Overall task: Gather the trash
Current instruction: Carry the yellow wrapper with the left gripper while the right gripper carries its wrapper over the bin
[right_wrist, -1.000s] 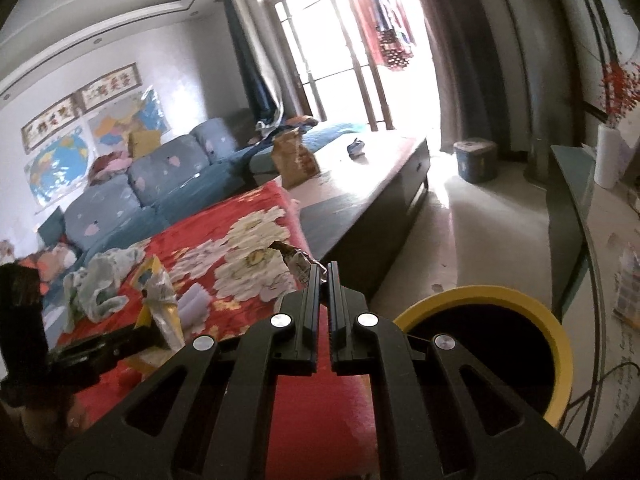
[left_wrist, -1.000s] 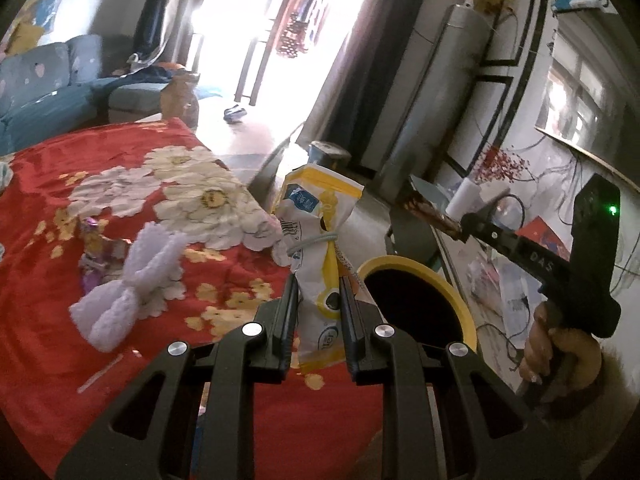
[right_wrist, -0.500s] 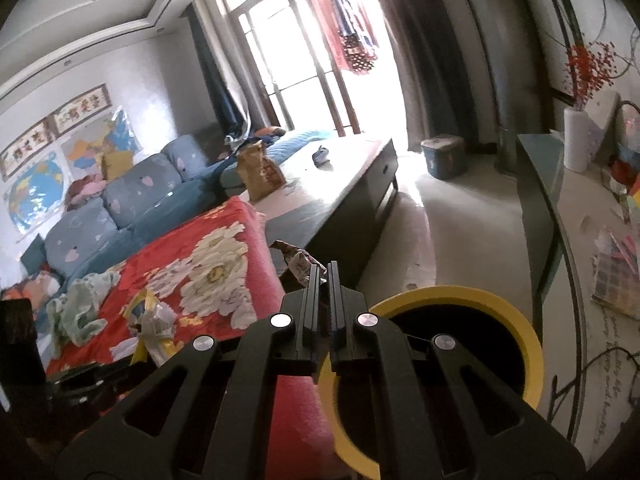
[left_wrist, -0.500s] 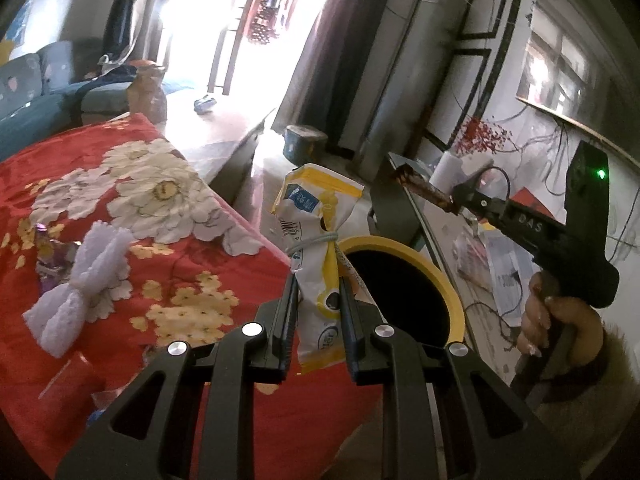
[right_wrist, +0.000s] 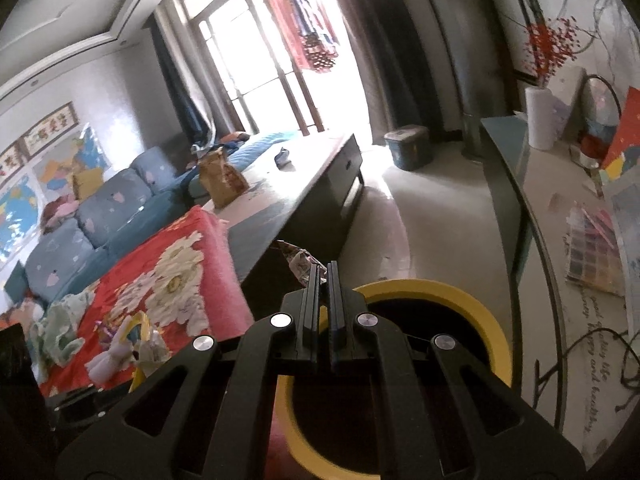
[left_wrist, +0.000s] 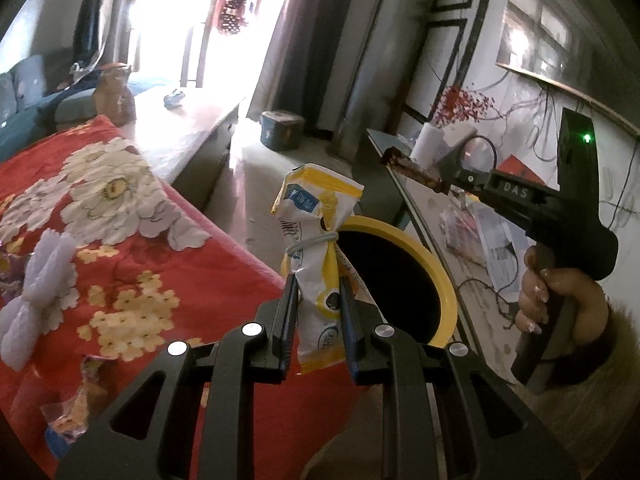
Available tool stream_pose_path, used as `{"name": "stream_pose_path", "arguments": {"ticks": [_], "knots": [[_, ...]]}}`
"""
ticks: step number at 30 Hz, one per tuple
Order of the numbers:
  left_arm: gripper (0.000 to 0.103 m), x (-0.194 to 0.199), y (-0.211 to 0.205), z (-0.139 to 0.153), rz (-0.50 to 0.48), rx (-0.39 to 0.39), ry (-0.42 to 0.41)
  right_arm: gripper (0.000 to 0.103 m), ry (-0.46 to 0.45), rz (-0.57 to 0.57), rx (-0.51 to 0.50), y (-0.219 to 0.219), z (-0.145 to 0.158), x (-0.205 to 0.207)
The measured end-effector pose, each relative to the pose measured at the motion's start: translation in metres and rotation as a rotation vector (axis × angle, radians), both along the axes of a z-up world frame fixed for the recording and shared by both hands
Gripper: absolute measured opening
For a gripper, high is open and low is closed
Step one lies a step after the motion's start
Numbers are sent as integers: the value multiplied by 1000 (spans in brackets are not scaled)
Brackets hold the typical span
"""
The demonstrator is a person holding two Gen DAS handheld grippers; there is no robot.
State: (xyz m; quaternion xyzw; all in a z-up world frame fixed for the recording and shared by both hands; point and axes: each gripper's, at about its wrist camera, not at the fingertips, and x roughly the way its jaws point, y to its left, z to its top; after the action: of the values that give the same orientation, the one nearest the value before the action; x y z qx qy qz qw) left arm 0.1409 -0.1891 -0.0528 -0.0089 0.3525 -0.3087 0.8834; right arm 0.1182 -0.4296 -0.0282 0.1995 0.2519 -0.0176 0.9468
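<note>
My left gripper (left_wrist: 318, 280) is shut on a yellow and white snack bag (left_wrist: 316, 232) tied with a band, held at the near rim of the yellow-rimmed bin (left_wrist: 436, 276). My right gripper (right_wrist: 323, 268) is shut on a crumpled brown wrapper (right_wrist: 298, 260) and hangs over the near rim of the bin (right_wrist: 472, 304). In the left wrist view the right gripper (left_wrist: 448, 184) holds the wrapper (left_wrist: 412, 170) beyond and above the bin.
A red flowered cloth (left_wrist: 120, 240) covers the table left of the bin, with a white fluffy bow (left_wrist: 36, 292) and wrappers (left_wrist: 76, 404) on it. A dark low cabinet (right_wrist: 304, 200), a blue sofa (right_wrist: 80, 232) and a glass side table (right_wrist: 560, 240) surround the bin.
Both grippers have moved toward the bin with their loads. The bin now lies nearer under the right gripper, and the left view has swung right, away from the cloth.
</note>
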Motion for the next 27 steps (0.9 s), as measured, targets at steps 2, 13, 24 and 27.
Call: {"name": "stream_pose_path", "arguments": {"ticks": [2,13,24,27], "knots": [[20,1,-7,-3,-12,7,3,1,9,-15,6,-6,-5,0],[20,10,-50,-25,-79,54,33,1,66,-78,39,-31,-32,2],[20,25,-76,-45,-120,84,75,1,110,-115,67,-49,-49,3],[20,29,-82,-51,-131,97,89,1,120,-118,74,-52,-53,3]]}}
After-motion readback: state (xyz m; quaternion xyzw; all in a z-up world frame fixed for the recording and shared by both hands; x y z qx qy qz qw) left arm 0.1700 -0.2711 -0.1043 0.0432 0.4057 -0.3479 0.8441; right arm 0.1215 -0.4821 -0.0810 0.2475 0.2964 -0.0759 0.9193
